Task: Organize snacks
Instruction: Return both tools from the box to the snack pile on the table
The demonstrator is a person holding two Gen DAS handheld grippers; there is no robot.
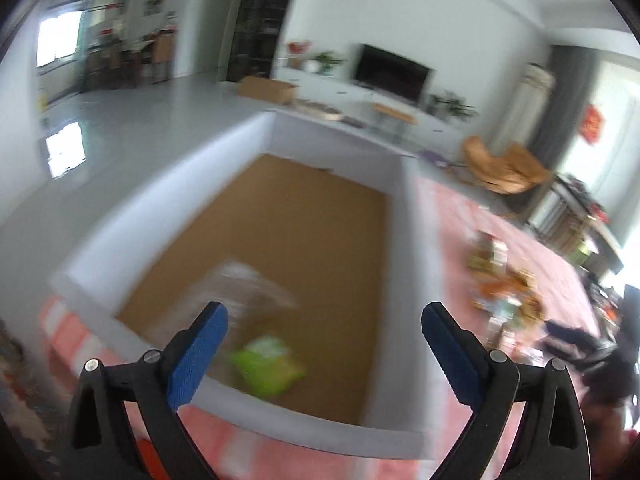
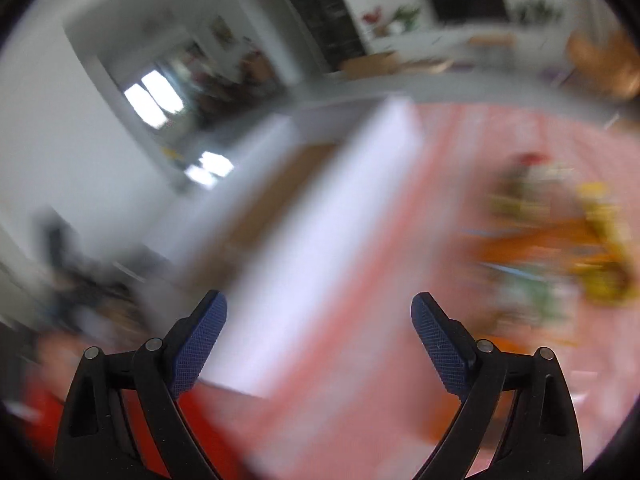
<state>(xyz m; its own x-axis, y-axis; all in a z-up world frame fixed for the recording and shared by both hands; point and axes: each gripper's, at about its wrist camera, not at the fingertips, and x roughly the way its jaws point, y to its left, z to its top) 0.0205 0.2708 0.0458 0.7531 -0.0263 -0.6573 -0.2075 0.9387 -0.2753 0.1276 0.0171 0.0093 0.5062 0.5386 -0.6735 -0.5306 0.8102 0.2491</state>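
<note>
Your left gripper (image 1: 324, 320) and right gripper (image 2: 318, 310) both had fingers spread wide, nothing between them. Green snack bag (image 1: 269, 366) lay inside the white box (image 1: 400, 248); snack pile (image 2: 560, 240) sat on the desk beside it.

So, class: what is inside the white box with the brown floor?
Inside the white box lie a green snack packet and a blurred pale packet on bare brown floor. The near wall hides the closest strip of floor; blur prevents reading any labels.
</note>
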